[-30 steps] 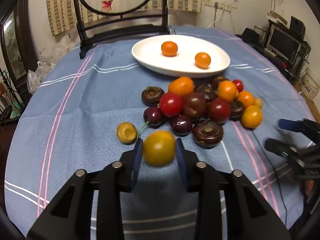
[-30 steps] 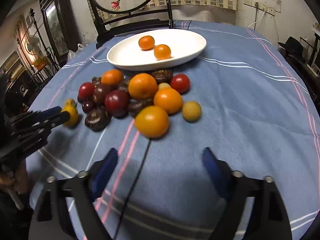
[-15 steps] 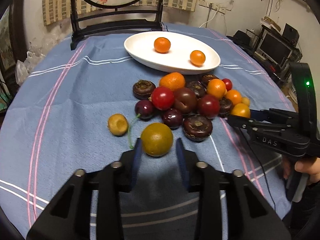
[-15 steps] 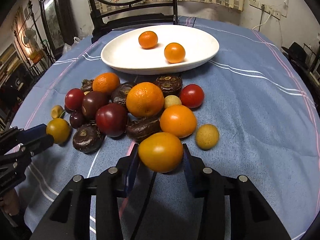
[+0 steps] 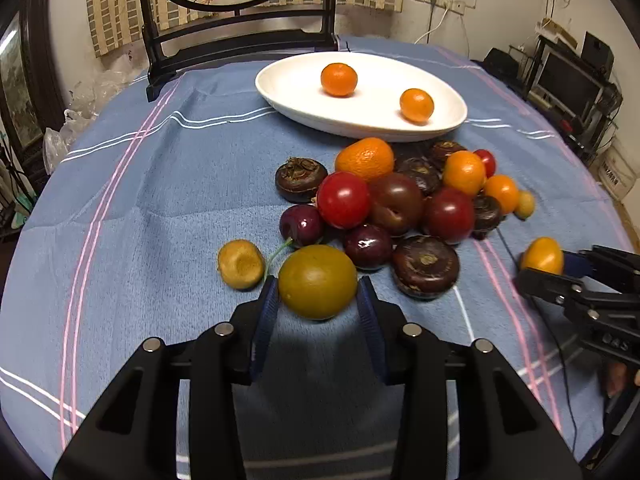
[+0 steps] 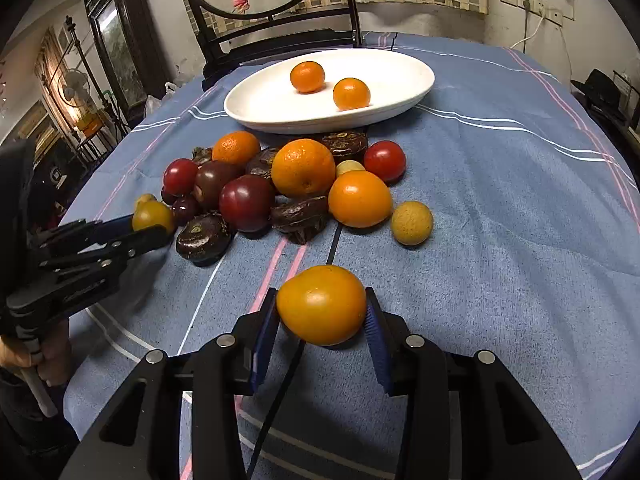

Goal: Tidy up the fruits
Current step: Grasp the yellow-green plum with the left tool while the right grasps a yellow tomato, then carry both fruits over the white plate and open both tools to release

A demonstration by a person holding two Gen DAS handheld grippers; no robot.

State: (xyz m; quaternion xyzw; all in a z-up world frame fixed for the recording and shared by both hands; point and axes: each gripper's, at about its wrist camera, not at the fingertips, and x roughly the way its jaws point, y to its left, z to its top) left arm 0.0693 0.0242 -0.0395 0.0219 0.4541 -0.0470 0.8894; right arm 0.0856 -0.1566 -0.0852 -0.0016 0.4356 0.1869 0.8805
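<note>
Left gripper (image 5: 318,300) jaws clamp an olive-yellow round fruit (image 5: 317,281), right gripper (image 6: 322,318) jaws an orange oval fruit (image 6: 321,304), both near the counter's front edge, before the white oval plate (image 6: 404,94). Likely light, smooth, bruisable; hold across the middle.
</note>
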